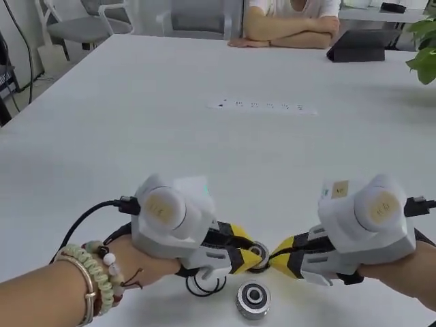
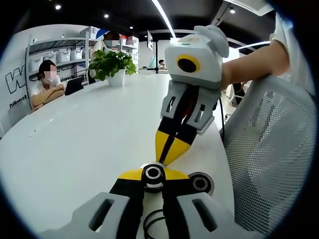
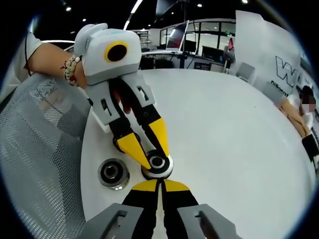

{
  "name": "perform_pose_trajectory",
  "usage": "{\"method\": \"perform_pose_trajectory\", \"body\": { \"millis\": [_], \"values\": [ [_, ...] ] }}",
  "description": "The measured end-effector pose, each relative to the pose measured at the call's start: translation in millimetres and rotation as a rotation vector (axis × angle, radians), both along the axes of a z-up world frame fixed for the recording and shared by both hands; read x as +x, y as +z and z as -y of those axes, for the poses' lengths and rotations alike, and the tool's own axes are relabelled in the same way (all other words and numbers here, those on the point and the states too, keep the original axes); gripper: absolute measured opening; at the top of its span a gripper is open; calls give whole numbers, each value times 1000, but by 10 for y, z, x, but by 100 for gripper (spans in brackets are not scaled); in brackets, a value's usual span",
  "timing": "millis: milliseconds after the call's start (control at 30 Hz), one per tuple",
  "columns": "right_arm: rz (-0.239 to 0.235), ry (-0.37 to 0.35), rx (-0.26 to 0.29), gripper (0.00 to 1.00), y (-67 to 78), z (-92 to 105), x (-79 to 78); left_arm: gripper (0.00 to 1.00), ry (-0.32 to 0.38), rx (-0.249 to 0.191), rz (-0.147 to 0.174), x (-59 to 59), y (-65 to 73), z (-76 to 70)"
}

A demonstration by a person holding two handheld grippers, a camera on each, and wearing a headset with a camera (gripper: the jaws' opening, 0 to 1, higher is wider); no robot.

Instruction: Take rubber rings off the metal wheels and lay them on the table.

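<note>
My left gripper (image 1: 252,254) (image 2: 153,175) is shut on a small metal wheel (image 1: 259,253) (image 2: 153,174) (image 3: 158,165), held just above the white table (image 1: 204,136). My right gripper (image 1: 274,259) (image 3: 159,185) faces it. Its yellow jaws are shut, with their tips against the wheel's rim. I cannot tell whether a ring is pinched between them. A second metal wheel (image 1: 253,298) (image 2: 201,182) (image 3: 113,173) lies flat on the table near the front edge. Black rubber rings (image 1: 204,283) (image 2: 154,226) lie under the left gripper.
A person with folded arms (image 1: 286,33) sits at the far side of the table. A white power strip (image 1: 262,105) lies mid-table. A dark case (image 1: 361,48) and a plant (image 1: 426,54) stand at the far right. An office chair (image 1: 82,27) is at the far left.
</note>
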State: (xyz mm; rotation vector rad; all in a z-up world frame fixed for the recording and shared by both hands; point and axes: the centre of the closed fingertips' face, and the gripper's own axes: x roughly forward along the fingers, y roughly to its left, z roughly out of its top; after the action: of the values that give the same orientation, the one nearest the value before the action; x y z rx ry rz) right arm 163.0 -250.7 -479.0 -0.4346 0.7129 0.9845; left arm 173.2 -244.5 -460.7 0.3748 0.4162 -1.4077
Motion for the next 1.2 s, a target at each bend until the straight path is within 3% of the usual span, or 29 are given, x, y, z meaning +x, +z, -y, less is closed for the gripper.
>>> {"method": "perform_pose_trajectory", "body": {
  "millis": [167, 267, 300, 333, 467, 700, 733, 767, 867, 1200],
  "values": [
    [-7, -18, -6, 0, -7, 16, 12, 8, -1, 0, 1, -1, 0, 2],
    [-25, -81, -3, 0, 0, 79, 67, 7, -4, -1, 1, -6, 0, 5],
    [-39, -101, 12, 0, 7, 84, 74, 7, -3, -2, 0, -6, 1, 7],
    [-84, -159, 45, 0, 9, 101, 69, 7, -4, -1, 2, -6, 1, 10],
    [-150, -235, 112, 0, 11, 115, 92, 7, -6, -1, 3, -7, 1, 13],
    [-216, -311, 162, 0, 24, 113, 99, 7, -9, 2, 10, -10, 2, 11],
    [-229, -326, 227, 0, 93, 51, 114, 7, -10, 4, 14, -10, 2, 11],
    [-235, -347, 241, 0, 123, 60, 126, 7, -10, 7, 18, -9, 0, 10],
    [-225, -330, 200, 0, 95, 42, 116, 7, -9, 11, 18, -7, -1, 12],
    [-213, -322, 180, 0, 128, 17, 107, 7, -12, 14, 24, -3, -1, 9]
  ]
}}
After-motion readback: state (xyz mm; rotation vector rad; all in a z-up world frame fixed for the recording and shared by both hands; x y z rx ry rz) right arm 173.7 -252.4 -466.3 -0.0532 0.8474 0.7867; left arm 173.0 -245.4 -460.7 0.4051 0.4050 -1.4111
